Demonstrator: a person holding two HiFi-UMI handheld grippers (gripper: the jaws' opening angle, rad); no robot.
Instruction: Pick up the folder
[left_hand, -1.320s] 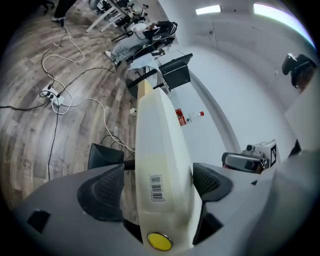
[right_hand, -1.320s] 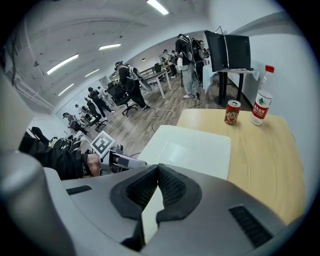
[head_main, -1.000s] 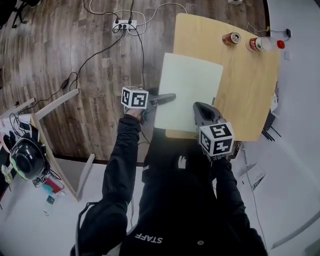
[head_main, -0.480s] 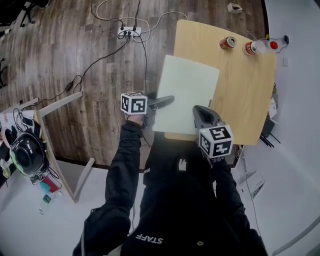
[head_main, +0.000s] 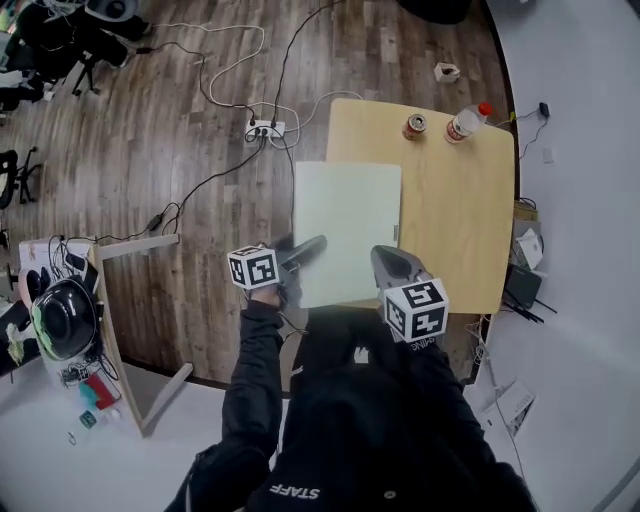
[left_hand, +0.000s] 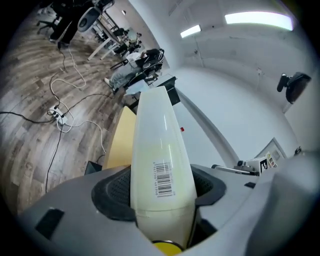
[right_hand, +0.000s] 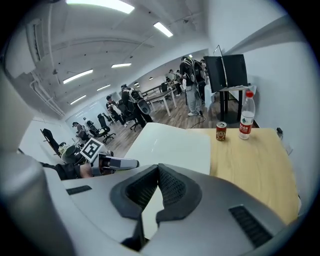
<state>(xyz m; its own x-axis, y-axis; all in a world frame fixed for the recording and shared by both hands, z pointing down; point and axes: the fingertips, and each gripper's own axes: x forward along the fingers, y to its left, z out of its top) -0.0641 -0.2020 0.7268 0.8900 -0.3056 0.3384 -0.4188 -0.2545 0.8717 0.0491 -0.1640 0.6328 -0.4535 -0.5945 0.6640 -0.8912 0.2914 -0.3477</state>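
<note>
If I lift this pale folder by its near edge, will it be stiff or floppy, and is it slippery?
Probably stiff: the folder juts past the table edge without sagging. Likely slippery: its glossy face shows a bright streak of reflected light, so a firm grip seems wise.

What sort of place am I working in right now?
Most likely an open-plan office or lab workspace. There is a wooden floor with a power strip lying on it. The right gripper view shows rows of desks and office chairs, with people standing about.
</note>
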